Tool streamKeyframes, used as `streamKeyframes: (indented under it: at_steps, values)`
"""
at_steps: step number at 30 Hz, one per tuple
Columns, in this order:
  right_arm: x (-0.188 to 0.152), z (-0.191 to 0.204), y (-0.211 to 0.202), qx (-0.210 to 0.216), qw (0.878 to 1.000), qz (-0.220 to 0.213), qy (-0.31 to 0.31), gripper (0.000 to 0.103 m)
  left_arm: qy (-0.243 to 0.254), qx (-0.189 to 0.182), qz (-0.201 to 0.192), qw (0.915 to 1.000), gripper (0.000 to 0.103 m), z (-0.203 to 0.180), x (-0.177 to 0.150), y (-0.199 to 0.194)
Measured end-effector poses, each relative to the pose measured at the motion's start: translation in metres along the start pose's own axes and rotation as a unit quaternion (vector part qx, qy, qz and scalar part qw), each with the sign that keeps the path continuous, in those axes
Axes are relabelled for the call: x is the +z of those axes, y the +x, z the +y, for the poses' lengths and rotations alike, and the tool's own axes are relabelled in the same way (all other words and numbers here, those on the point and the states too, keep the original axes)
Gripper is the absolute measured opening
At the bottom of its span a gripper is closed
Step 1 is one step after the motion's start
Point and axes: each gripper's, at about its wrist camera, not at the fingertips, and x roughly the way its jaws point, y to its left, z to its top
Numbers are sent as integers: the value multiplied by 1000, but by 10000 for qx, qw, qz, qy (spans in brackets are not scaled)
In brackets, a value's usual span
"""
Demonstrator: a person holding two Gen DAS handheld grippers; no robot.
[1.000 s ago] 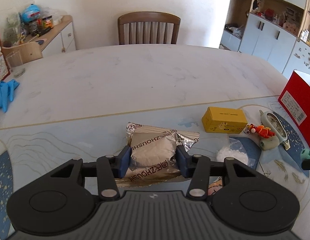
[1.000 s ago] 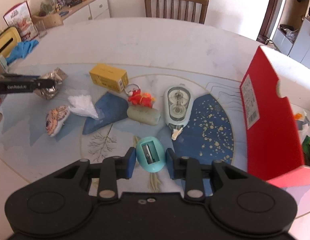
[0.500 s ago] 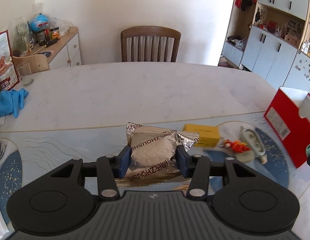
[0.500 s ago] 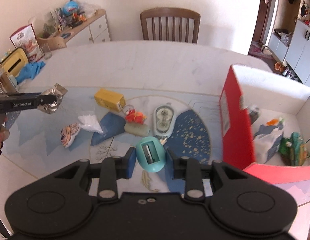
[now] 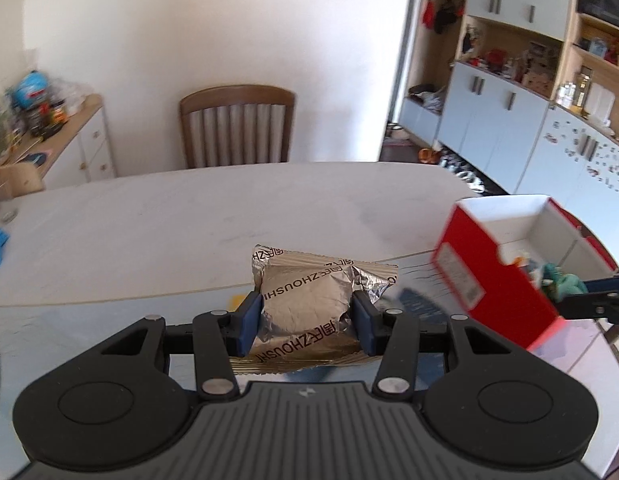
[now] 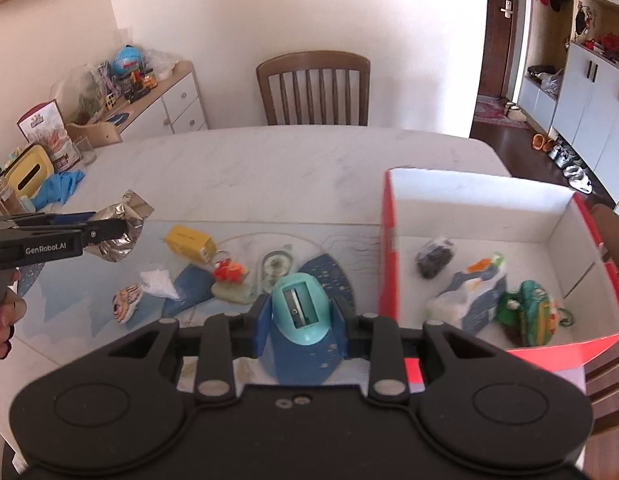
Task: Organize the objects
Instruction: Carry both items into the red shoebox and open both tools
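Left gripper [image 5: 307, 322] jaws clamped on foil snack packet [image 5: 309, 300], right gripper [image 6: 299, 318] jaws on teal pencil sharpener [image 6: 299, 306]; both held above desk [image 6: 269, 168], presumably bound for red box [image 6: 389, 248].

We saw bright, even daylight; fisheye bending warped the edges, and motion blur smeared the red box [image 5: 497, 276] and worktop [image 5: 189, 220].
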Motion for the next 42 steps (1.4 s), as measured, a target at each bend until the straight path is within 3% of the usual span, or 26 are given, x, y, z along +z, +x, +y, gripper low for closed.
streamKeyframes:
  at_steps: [24,34,42]
  values:
    - [-4,-147,-30,-242,9992,-227,239,31,809,-886,-35,9928,47,-197,35,41]
    - [-3,-203,-19,-486,9979,-183,399,31,1147,-990,177,9883,47,-249,49,82]
    - [10,-229,10,-503,9974,-61,506,31,1147,-897,511,9880,47,-262,56,124]
